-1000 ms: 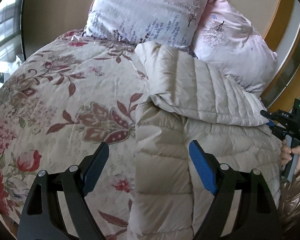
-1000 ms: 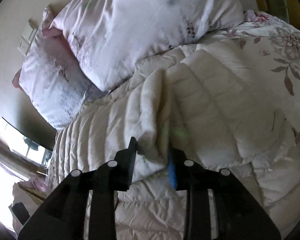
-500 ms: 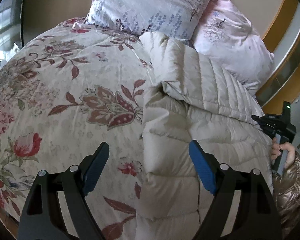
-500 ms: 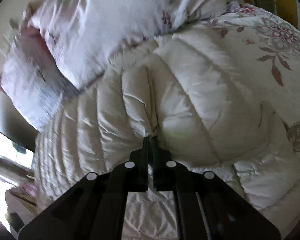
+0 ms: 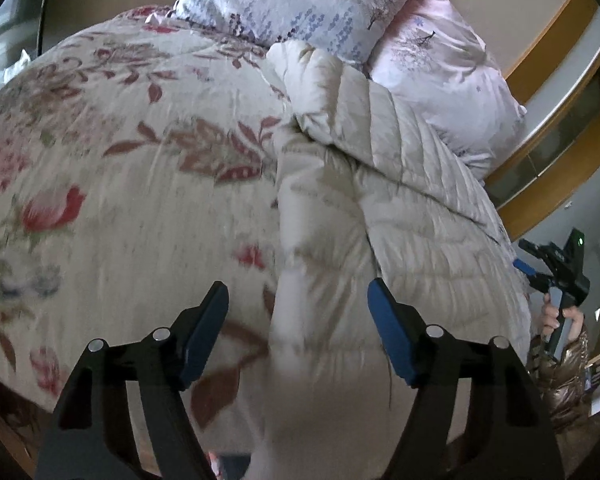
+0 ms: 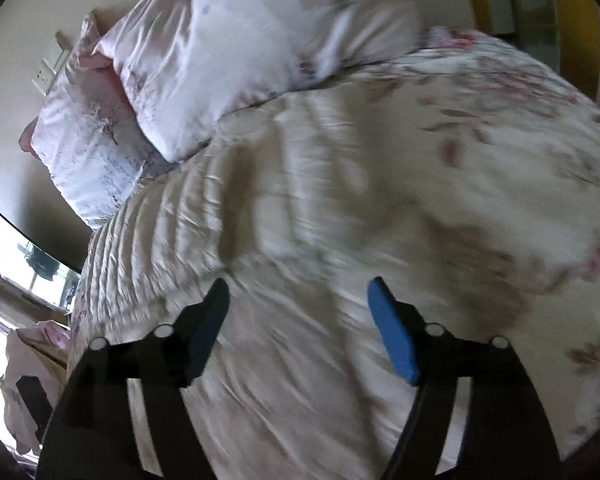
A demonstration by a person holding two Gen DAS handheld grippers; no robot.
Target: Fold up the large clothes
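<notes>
A cream quilted down jacket (image 5: 384, 208) lies on the bed, with a sleeve folded across its upper part. It also shows, blurred, in the right wrist view (image 6: 284, 240). My left gripper (image 5: 298, 308) is open and empty, above the jacket's near left edge. My right gripper (image 6: 298, 304) is open and empty, above the jacket's body. In the left wrist view the right gripper (image 5: 540, 264) shows at the jacket's far right edge, held in a hand.
A floral quilt (image 5: 120, 168) covers the bed under the jacket. Two pale printed pillows (image 5: 440, 64) lie at the head of the bed against a beige wall. A wooden band (image 5: 548, 52) runs along the right wall. A window (image 6: 24, 256) is at the left.
My right gripper was shut on a fold of the jacket and has let go, now open and pulled back. My left gripper stayed open and dropped lower towards the jacket's near edge.
</notes>
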